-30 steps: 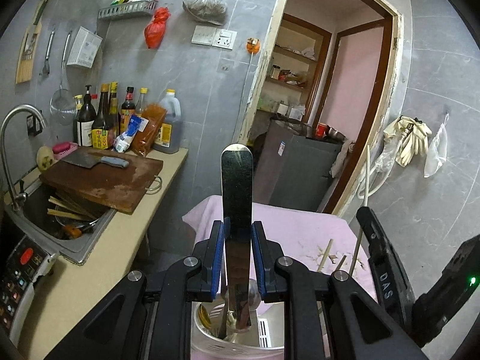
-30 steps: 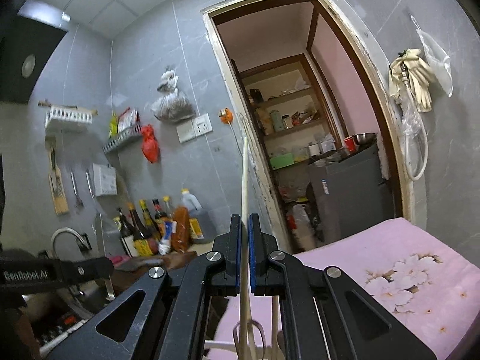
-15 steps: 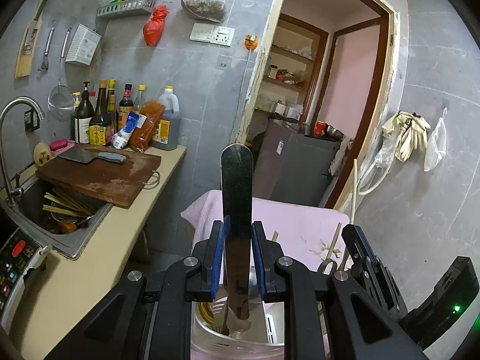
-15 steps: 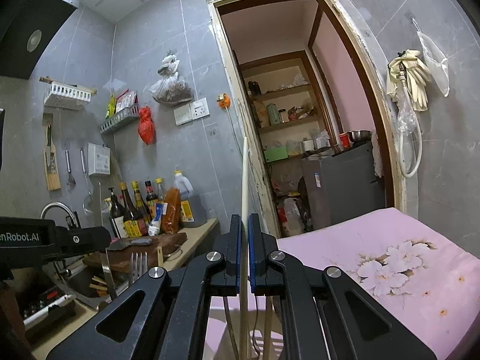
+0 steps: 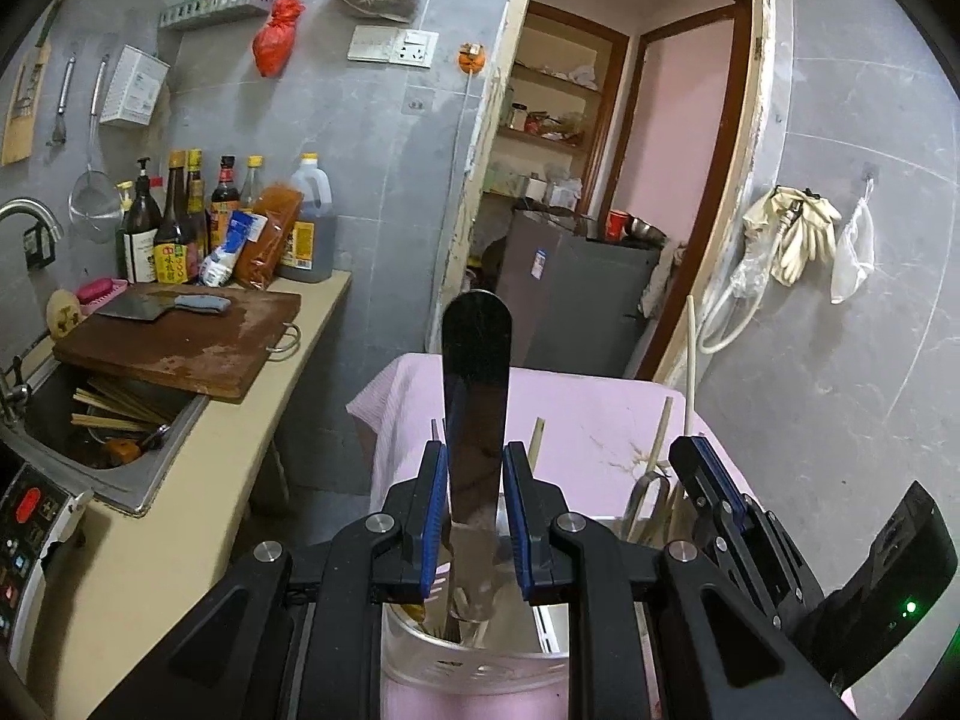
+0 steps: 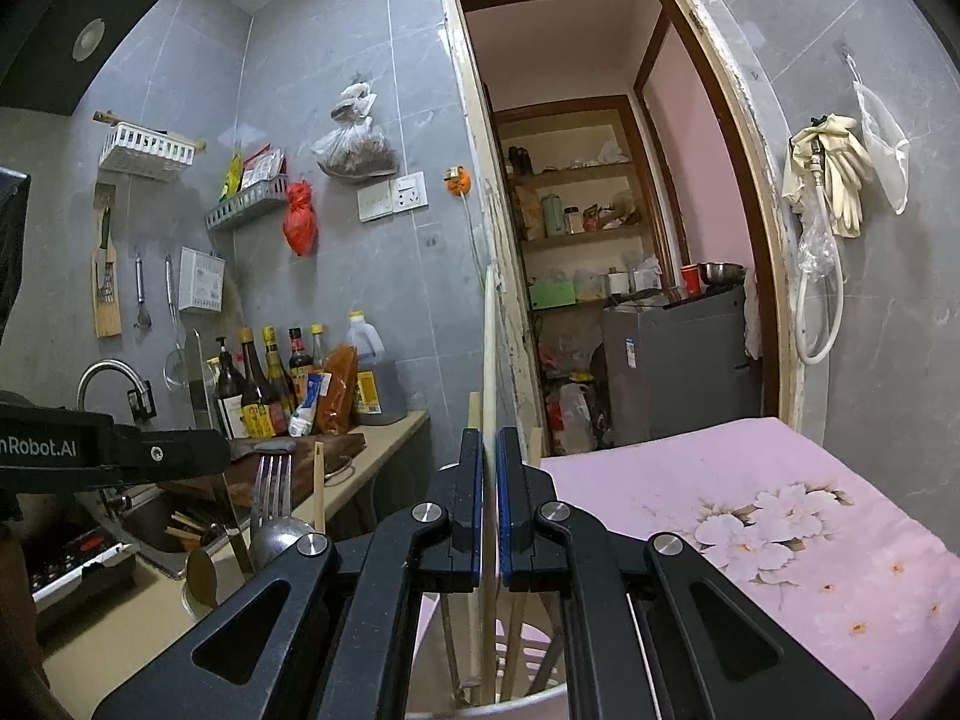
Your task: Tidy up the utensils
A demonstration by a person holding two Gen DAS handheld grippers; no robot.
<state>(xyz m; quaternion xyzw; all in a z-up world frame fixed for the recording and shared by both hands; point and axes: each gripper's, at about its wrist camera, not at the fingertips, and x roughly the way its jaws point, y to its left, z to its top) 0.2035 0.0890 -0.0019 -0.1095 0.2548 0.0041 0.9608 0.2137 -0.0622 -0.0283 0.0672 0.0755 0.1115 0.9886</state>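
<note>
Utensils are partly sorted already, judging by how they stand now. A white perforated holder sits on the pink-clothed table, at its near edge in the left wrist view, and it already carries several pieces. In the right wrist view a fork, a spoon and a few wooden chopsticks stand upright in it.

The left hand-held gripper is clamped on a flat metal knife, which stands upright with its lower end down inside the holder. The right hand-held gripper has its jaws drawn together on a single pale chopstick, also upright, with its lower end reaching into the holder's other compartment among more sticks. I cannot tell whether either piece is resting on the bottom.

Both held pieces look near the point of being let go. More work seems left: loose chopsticks lie in the sink beside the table, under the edge of the cutting board, where a cleaver lies.
</note>
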